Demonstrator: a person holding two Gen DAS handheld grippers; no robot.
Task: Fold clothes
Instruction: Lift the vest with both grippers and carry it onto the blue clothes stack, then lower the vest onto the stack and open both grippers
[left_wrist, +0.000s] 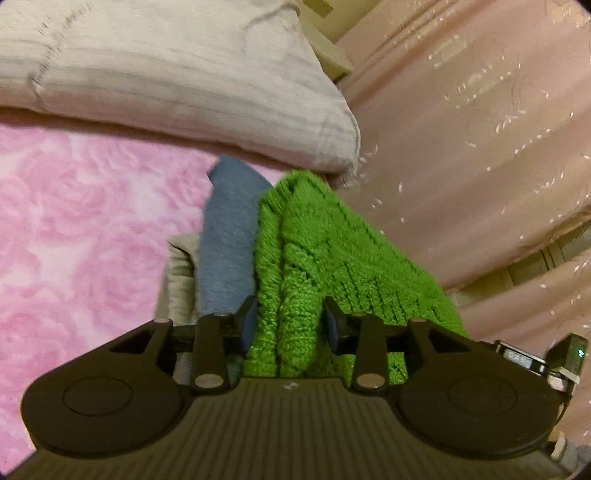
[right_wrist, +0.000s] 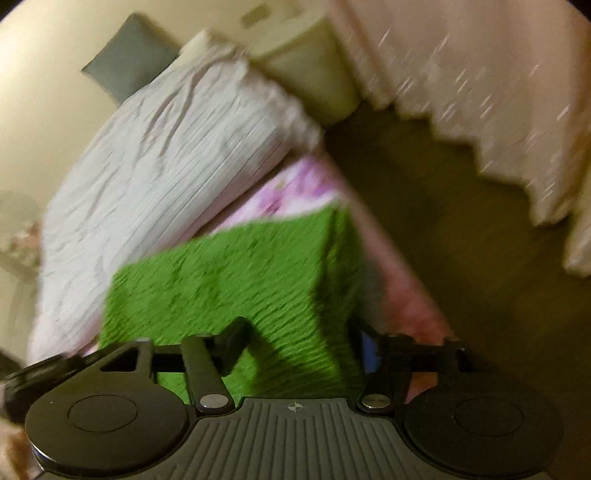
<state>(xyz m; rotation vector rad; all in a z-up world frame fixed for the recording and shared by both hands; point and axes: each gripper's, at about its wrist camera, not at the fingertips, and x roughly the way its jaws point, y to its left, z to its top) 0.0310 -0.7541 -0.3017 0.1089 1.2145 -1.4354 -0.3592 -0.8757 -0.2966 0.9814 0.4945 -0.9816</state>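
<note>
Where the left wrist view looks along its fingers, the left gripper (left_wrist: 288, 314) pinches a bunched fold of the green knit garment (left_wrist: 314, 251), which extends ahead of the jaws. Just left of it: blue cloth (left_wrist: 229, 240). Further left: pink rose-patterned blanket (left_wrist: 81, 229). Ahead: grey pillow (left_wrist: 184, 81). Right: pink curtain (left_wrist: 480, 147).

Right wrist view, blurred: right gripper (right_wrist: 299, 347), jaws set wide, the green knit garment (right_wrist: 240, 277) spanning the gap between them; whether it is gripped cannot be told. Ahead-left: the pillow (right_wrist: 166, 166).

A bed with a pink rose-patterned cover (left_wrist: 85, 229) carries everything. A pale ribbed pillow (left_wrist: 192, 81) lies at its 12 o'clock end, and blue (left_wrist: 225, 240) and beige (left_wrist: 181, 266) garments rest toward 5 o'clock, just beside each other.
</note>
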